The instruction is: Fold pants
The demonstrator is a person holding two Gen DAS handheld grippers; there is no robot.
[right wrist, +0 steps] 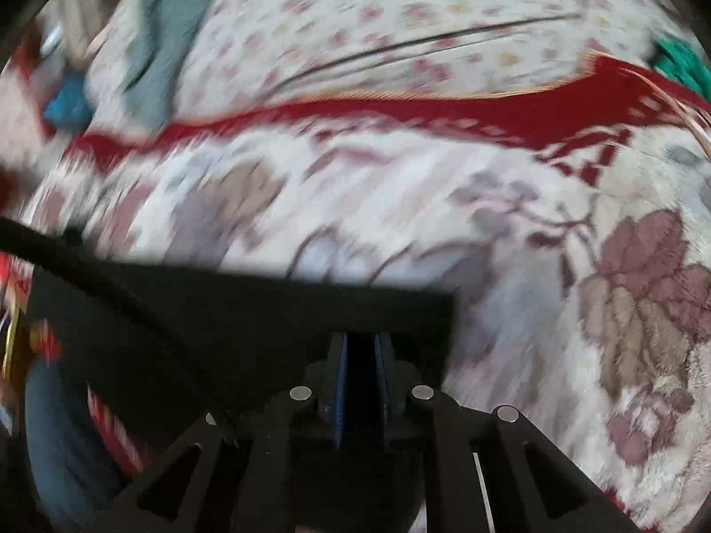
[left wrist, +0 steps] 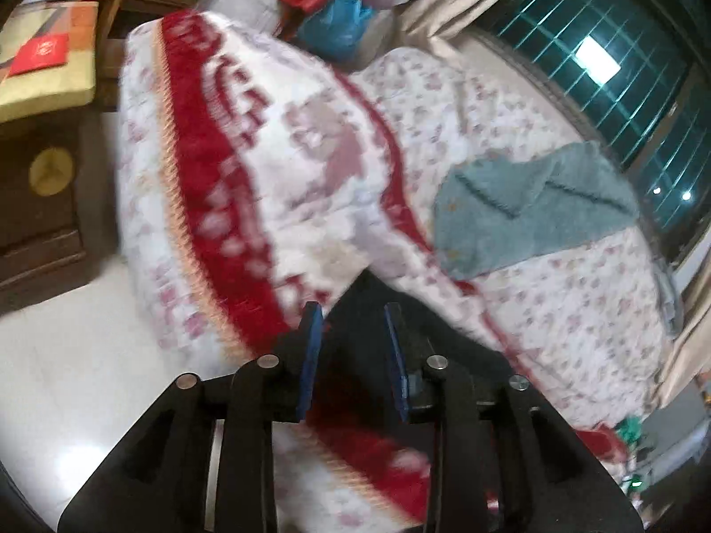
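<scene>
The black pants (right wrist: 244,311) hang as a flat dark panel off the tips of my right gripper (right wrist: 361,340). Its blue pads stand a narrow gap apart with the dark cloth in it, so it looks shut on the pants. A dark strip of the pants runs off to the left edge. In the left wrist view a corner of the black pants (left wrist: 409,306) lies on the bed just past my left gripper (left wrist: 352,311). That gripper is open, and its blue pads (left wrist: 311,355) press on nothing.
A red and white blanket (left wrist: 222,177) covers the floral bed sheet (left wrist: 577,311). A grey-blue garment (left wrist: 524,208) lies toward the window (left wrist: 622,66). A dark wooden cabinet (left wrist: 40,204) and pale floor (left wrist: 66,355) are at left. A blue bag (left wrist: 337,22) and boxes sit beyond.
</scene>
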